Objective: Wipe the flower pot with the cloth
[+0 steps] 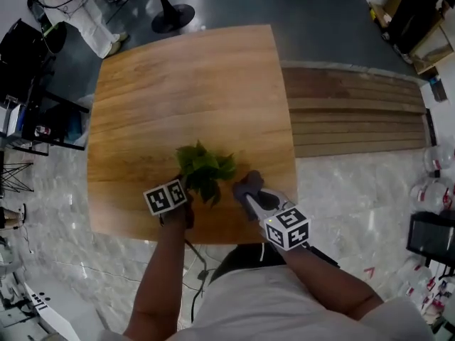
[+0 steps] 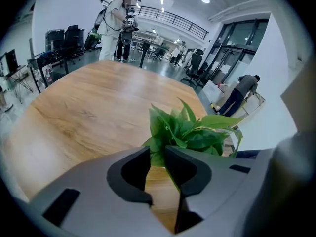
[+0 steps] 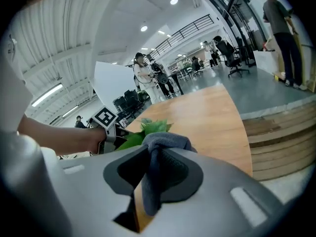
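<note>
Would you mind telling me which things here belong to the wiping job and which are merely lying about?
Job: cloth, in the right claw; potted plant, only its leaves showing; left claw beside it.
Lying about: wooden steps; black stand base.

The table (image 1: pixel 178 84) is of warm honey-brown wood with long darker grain lines. Near its front edge the plant (image 1: pixel 205 168) has fresh green leaves, and the cloth (image 1: pixel 249 185) just beside them is a dull blue-grey. The left gripper (image 2: pixel 158 154) and the right gripper (image 3: pixel 153 157), both over the front part of the table, have pale grey bodies with black inner pads, and each carries a white cube (image 1: pixel 167 197) with black square markers. Around the table the floor (image 1: pixel 341 190) is light grey with white marble veins; to the table's right lie dark brown wooden slats (image 1: pixel 355 112).
</note>
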